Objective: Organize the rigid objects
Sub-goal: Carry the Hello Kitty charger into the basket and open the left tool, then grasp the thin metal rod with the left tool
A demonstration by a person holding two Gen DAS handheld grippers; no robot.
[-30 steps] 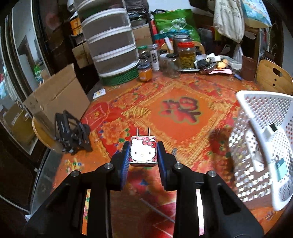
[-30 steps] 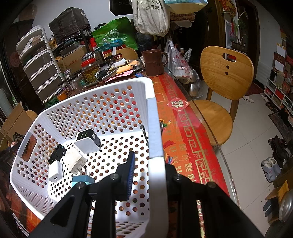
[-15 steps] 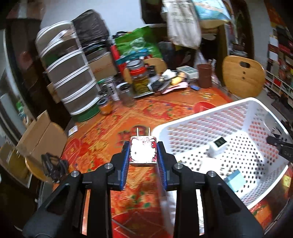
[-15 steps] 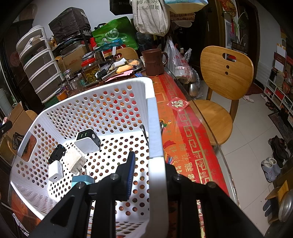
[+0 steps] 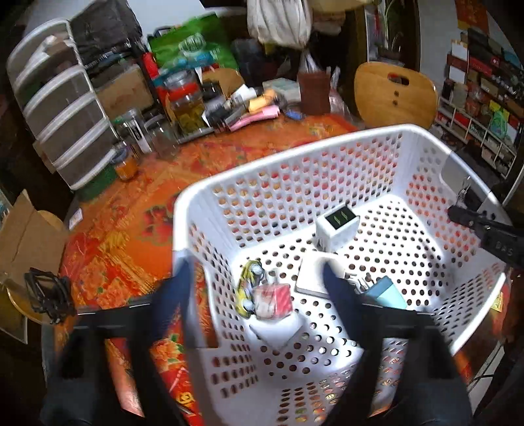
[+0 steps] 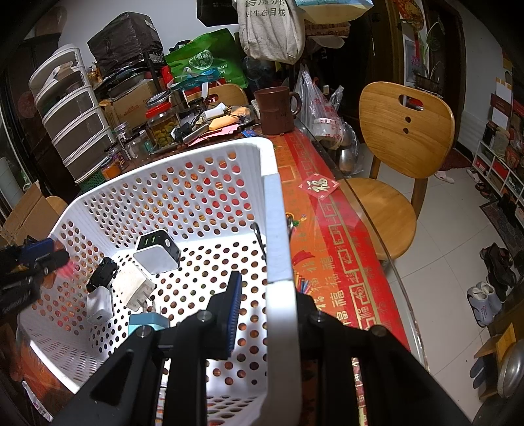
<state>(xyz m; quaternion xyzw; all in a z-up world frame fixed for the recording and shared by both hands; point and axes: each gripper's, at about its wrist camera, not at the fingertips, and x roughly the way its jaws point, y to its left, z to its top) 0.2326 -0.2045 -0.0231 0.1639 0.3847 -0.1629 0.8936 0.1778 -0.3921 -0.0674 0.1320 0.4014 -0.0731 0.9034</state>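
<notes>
Two grippers at work: my left gripper (image 5: 255, 288) hangs over the white basket (image 5: 294, 157) w/ jaws that have just sprung wide apart, nothing pinched between them, and the pink cartoon-cat charger (image 5: 273, 300) is blurred below them inside the basket, beside a yellow toy-like item (image 5: 248, 288); can't tell if it has landed yet. My right gripper (image 6: 267, 295) is clamped tight on the basket's rim (image 6: 278, 249), one pad inside and the other outside the wall, steadying it. So the step in hand, as I judge it, is the drop-off of one more charger; approx. five others already lie on the basket floor, incl. a white cube w/ a dark face (image 6: 157, 252) and a teal one (image 6: 147, 322). Next move prob. calls for lifting my left clear of the rim w/o snagging it, then looking for whatever rigid bits remain on the red-orange tablecloth (image 5: 137, 209). Writing: a red square sticker (image 6: 318, 186) bearing the character 福, same character repeated along the cloth's border, and Chinese print on the hanging canvas bag (image 6: 268, 29), too small for me to read in full.
</notes>
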